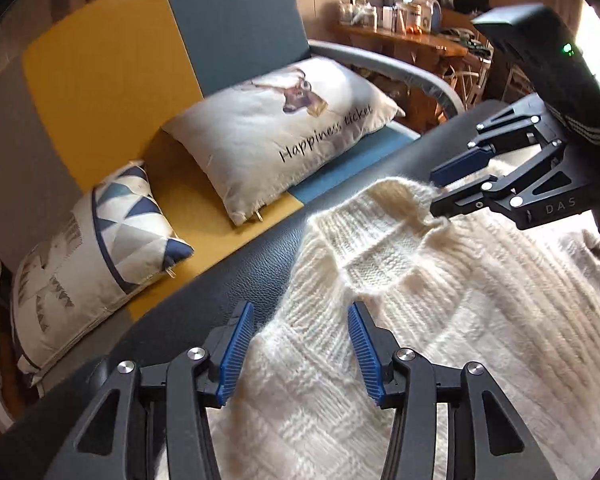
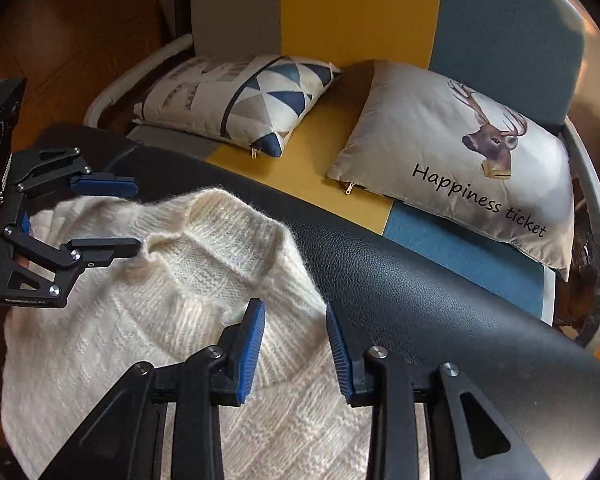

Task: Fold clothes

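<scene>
A cream knitted sweater [image 1: 440, 300] lies spread on a dark leather-textured table [image 1: 228, 280], its collar end toward the far edge, nearest the sofa. Both grippers hang over that collar end. The left gripper [image 1: 300, 356] has its blue-padded fingers spread apart, straddling the thick ribbed edge of the knit without pinching it. In the right wrist view it shows at the far left, its jaws parted, the lower black finger touching a puckered bit of the collar. The right gripper [image 2: 296, 352] is likewise spread wide, one blue pad over the wool and the other over bare table just beside the sweater's right edge. Nothing is clamped in either one.

Beyond the table stands a sofa [image 2: 360, 12] in grey, mustard and blue panels. Two cushions rest on its seat: a triangle-patterned cushion [image 2: 236, 100] on the left and a deer cushion [image 2: 460, 168] printed "Happiness ticket" on the right, near each other but apart. Far off in the left wrist view, a wooden shelf [image 1: 404, 36] holds cluttered jars and bottles.
</scene>
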`<action>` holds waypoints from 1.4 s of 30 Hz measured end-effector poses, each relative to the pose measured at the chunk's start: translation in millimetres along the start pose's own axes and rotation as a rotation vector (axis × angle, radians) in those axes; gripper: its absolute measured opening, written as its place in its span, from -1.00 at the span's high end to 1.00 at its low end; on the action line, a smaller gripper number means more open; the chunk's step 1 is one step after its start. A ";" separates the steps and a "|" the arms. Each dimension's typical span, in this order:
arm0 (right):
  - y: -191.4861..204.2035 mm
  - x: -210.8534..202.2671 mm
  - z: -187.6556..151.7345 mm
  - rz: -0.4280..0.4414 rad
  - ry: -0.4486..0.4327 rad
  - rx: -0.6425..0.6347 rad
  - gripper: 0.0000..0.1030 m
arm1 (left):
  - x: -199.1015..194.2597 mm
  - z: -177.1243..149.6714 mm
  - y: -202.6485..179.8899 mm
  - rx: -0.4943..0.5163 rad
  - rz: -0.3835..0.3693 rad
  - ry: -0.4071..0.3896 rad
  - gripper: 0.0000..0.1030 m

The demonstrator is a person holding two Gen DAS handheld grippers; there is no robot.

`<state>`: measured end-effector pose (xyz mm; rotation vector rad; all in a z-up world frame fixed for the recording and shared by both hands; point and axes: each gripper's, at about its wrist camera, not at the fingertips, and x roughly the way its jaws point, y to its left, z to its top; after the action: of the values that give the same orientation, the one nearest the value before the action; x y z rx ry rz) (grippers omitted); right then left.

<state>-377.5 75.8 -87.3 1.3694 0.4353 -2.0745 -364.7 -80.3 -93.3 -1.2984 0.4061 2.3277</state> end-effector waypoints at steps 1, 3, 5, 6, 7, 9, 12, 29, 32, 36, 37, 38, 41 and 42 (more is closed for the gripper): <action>1.4 8.4 4.5 -0.005 0.021 -0.018 0.38 | 5.6 -1.4 2.6 -0.037 -0.002 0.013 -0.02; 7.2 14.5 10.2 -0.068 0.021 -0.068 0.56 | 7.2 -6.4 12.7 -0.153 -0.020 -0.019 0.22; 12.9 13.0 10.7 -0.201 -0.008 -0.116 0.91 | 7.5 -11.5 24.4 -0.277 -0.036 -0.062 0.72; 8.2 15.5 9.0 -0.233 -0.016 -0.098 0.84 | 7.6 -14.0 30.3 -0.339 -0.045 -0.083 0.73; 3.4 18.1 7.2 -0.265 -0.023 -0.081 0.85 | 7.9 -15.8 35.0 -0.395 -0.056 -0.102 0.74; -7.7 18.0 3.2 -0.254 -0.062 -0.021 0.84 | 11.7 -15.0 39.6 -0.469 -0.066 -0.124 0.74; -20.2 14.9 -1.3 -0.225 -0.116 0.057 0.73 | 16.4 -7.2 39.7 -0.502 -0.087 -0.128 0.68; 43.2 -46.0 -4.1 0.099 -0.178 0.128 0.54 | -137.8 -144.5 138.2 -0.712 0.179 -0.154 0.24; 93.5 -33.4 8.7 0.149 -0.150 0.060 0.54 | -152.3 -198.8 151.8 -0.750 0.292 -0.102 0.24; 153.2 -11.3 23.3 0.174 -0.120 -0.009 0.54 | -164.8 -262.8 164.2 -0.818 0.390 -0.050 0.24; 165.4 -5.3 27.4 0.164 -0.114 -0.021 0.54 | -167.0 -276.1 165.5 -0.832 0.411 -0.037 0.24; 175.1 1.2 31.9 0.141 -0.108 -0.026 0.54 | -168.3 -288.9 166.3 -0.848 0.426 -0.025 0.24; 191.0 22.5 45.7 0.100 -0.082 -0.010 0.54 | -174.7 -326.4 165.2 -0.888 0.452 -0.021 0.22; 192.2 30.4 49.8 0.091 -0.068 0.004 0.54 | -178.9 -335.8 163.7 -0.905 0.455 -0.038 0.20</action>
<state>-297.2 -108.2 -83.4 1.2923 0.3345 -2.0421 -121.8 -415.6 -106.8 -1.6490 -0.4959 3.0774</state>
